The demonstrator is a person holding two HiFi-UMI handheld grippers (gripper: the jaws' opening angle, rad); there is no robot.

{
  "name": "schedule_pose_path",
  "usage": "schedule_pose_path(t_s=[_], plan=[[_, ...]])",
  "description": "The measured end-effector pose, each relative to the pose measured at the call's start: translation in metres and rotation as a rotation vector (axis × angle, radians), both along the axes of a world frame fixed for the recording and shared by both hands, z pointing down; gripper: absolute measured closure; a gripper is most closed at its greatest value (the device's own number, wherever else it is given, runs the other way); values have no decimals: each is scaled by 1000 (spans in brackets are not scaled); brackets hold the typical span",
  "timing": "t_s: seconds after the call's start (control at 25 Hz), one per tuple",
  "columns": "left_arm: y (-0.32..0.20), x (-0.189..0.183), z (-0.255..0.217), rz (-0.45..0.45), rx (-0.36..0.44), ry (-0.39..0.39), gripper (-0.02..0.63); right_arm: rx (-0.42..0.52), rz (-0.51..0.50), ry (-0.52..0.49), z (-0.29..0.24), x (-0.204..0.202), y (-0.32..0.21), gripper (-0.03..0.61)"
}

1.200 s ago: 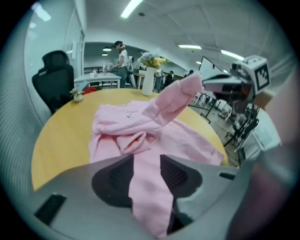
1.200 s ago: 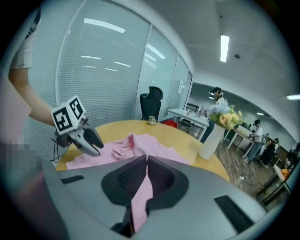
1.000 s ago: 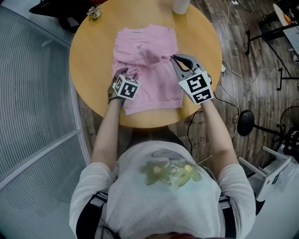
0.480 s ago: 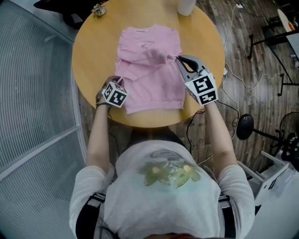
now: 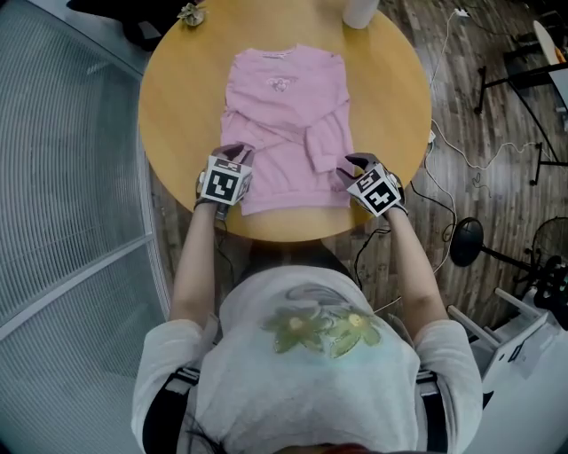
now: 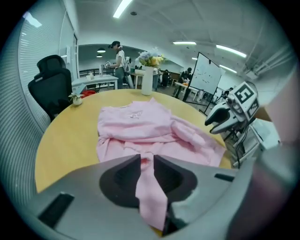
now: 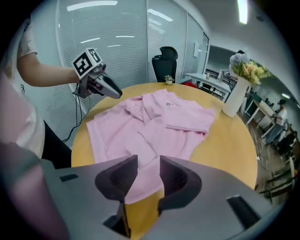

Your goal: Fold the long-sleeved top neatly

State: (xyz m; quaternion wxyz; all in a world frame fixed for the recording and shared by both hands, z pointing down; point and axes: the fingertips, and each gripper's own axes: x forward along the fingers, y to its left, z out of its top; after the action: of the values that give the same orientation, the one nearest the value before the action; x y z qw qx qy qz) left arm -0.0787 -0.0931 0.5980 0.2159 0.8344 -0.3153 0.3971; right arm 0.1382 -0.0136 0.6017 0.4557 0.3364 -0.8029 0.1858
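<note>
A pink long-sleeved top [image 5: 284,115] lies flat on the round wooden table [image 5: 177,89], both sleeves folded across its front. My left gripper [image 5: 232,154] is at the near left corner of the hem. In the left gripper view a strip of pink cloth [image 6: 150,187] runs up between its jaws [image 6: 146,160] and fills the narrow gap. These jaws have just been opening a little, with the cloth still between them. My right gripper [image 5: 354,168] hovers at the near right hem corner. Its jaws [image 7: 149,165] have just been opening and stand apart, nothing between them.
A white vase [image 5: 359,11] with flowers [image 7: 248,68] stands at the table's far edge, and a small ornament [image 5: 189,12] at the far left. Cables [image 5: 461,133] trail over the wooden floor on the right. A glass wall runs along the left.
The right gripper let go of the right sleeve, which now lies across the top, and dropped to the near right hem corner. The left gripper went out left and came back to the hem.
</note>
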Motion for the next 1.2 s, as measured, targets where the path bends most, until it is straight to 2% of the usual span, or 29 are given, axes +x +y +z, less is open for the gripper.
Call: schedule_pose_path(t_s=[0.16,0.24,0.32,0.44,0.52,0.56,0.6,0.64,0.76,0.92,1.0,1.08,1.2], plan=[[12,54,-12,55,-36,87,545,-2,73,-71,-2,6,-3,436],[25,90,-11,85,-99,138,530,-6,142,-139,-1,10,-12,436],[38,124,-1,100,-186,171,487,-20,211,-205,1,12,-24,436],[46,156,24,31,-293,200,469,-71,249,-250,14,10,-33,437],[50,169,33,-45,-379,271,472,-109,262,-270,25,10,-35,437],[53,174,34,-72,-421,310,499,-124,272,-282,30,12,-36,437],[57,175,33,-88,-453,340,573,-138,283,-294,33,14,-38,436],[62,175,31,-96,-475,357,595,-151,291,-304,36,16,-38,437],[75,164,29,-98,-507,340,595,-190,274,-332,41,11,-42,437],[88,146,43,-137,-544,254,595,-269,190,-358,52,-15,-37,441],[92,141,49,-173,-563,236,595,-294,137,-335,56,-23,-29,515],[93,141,44,-206,-567,268,595,-270,92,-320,50,-27,-29,545],[88,152,10,-230,-531,399,595,-155,94,-372,10,-20,-44,554]])
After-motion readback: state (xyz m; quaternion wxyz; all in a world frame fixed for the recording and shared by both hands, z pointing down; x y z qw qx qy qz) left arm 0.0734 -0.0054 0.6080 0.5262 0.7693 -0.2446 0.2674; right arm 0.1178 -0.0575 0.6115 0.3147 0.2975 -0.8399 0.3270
